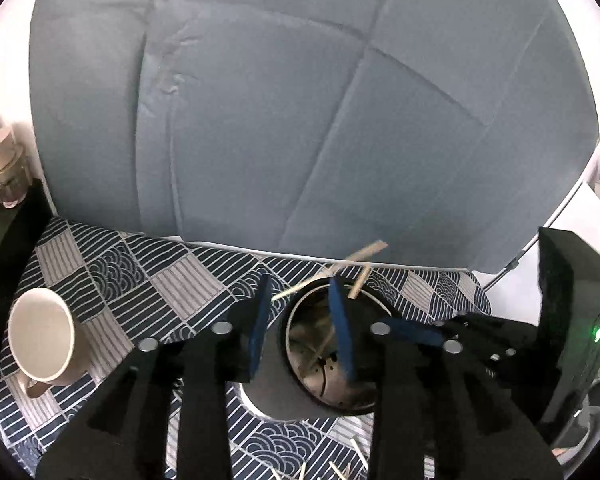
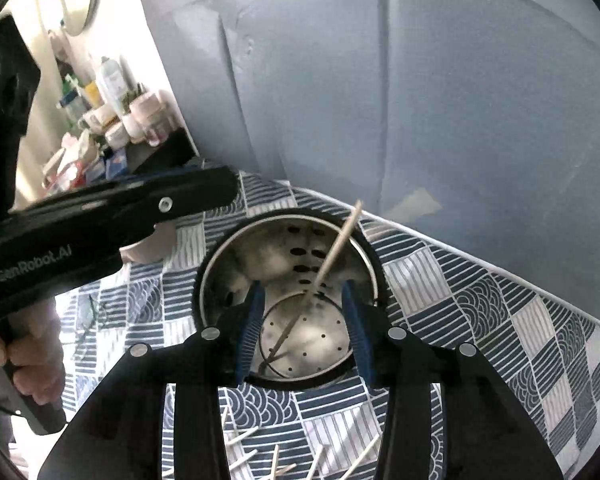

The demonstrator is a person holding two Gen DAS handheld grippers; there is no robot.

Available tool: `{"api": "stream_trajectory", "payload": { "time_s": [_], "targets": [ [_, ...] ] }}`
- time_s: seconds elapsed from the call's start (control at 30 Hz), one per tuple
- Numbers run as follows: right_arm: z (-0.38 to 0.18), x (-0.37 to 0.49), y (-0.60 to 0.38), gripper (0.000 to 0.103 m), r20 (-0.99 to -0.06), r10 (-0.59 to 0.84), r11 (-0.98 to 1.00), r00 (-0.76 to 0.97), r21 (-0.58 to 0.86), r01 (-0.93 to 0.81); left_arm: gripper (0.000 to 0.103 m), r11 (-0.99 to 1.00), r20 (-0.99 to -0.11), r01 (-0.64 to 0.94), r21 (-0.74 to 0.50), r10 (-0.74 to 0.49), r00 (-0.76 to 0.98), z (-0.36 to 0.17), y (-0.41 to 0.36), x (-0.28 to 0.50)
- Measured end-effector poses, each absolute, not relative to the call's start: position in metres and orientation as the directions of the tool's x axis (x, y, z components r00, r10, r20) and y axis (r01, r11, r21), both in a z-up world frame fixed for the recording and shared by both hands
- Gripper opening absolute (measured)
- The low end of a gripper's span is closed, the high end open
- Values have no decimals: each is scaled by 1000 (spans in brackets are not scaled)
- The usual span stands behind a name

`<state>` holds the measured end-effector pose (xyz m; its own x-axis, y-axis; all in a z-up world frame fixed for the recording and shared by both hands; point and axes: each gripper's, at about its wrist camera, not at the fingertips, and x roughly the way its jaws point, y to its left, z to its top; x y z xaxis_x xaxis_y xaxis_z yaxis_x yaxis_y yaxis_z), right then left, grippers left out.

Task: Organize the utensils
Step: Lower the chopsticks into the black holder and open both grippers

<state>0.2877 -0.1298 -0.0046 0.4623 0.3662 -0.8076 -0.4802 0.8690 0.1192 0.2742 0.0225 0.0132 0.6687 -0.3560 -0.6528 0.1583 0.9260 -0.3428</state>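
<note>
Nearest to us in the right wrist view is the right gripper (image 2: 303, 322), its jaws spread with blue pads on either side and nothing pressed between them. They hang directly over the mouth of a round metal utensil holder (image 2: 236, 248), a perforated steel cup with a dark rim that stands on a surface covered by a blue and white patterned cloth (image 2: 480, 304). One wooden chopstick (image 2: 332, 256) leans inside the holder, its lower end on the pierced bottom and its upper end poking past the far rim; it passes between the pads without touching either. More chopsticks (image 2: 260, 456) lie scattered on the cloth at the near edge, under the gripper.

In the left wrist view, the left gripper (image 1: 302, 330) also has its jaws spread above the same holder (image 1: 300, 332), seen from the other side. Pale wooden chopsticks (image 1: 364, 258) blur just above the far rim, free of the pads. Whether they touch the rim we cannot tell.

A white mug (image 1: 44, 336) lies tipped on its side on the cloth, well left of the holder. A person's hand (image 2: 24, 364) grips the left tool's handle at the left of the right wrist view. A grey quilted backdrop (image 1: 300, 100) rises behind the surface.
</note>
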Motion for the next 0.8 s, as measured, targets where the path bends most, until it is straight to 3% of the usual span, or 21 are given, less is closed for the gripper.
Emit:
{"api": "stream_trajectory", "payload": {
  "time_s": [0.1,0.13,0.2,0.27,0.33,0.5,0.53,0.67,0.8],
  "targets": [
    [5,281,-139,46,-795,372,876,479,131,-464,42,932,-656,141,-332,-336,675,15,30,267],
    [7,279,-143,47,-791,372,879,486,133,-457,49,934,-661,129,-334,-330,674,15,33,264],
    [14,273,-151,59,-784,361,892,505,132,-432,55,933,-662,114,-342,-325,675,16,39,260],
    [20,266,-159,62,-772,359,898,524,133,-420,63,935,-668,94,-341,-311,676,19,44,256],
    [24,261,-166,67,-770,354,903,531,132,-410,65,935,-672,89,-343,-310,673,20,46,253],
    [33,247,-186,84,-767,317,921,558,108,-375,82,940,-689,76,-332,-296,662,21,50,241],
    [34,246,-189,84,-766,312,924,562,107,-368,88,942,-697,71,-328,-292,656,21,50,239],
    [34,238,-207,85,-774,270,942,573,90,-323,96,947,-712,58,-316,-278,645,15,54,228],
    [28,231,-226,86,-790,232,955,568,73,-287,97,945,-732,51,-323,-283,619,3,58,220]
  ]
}}
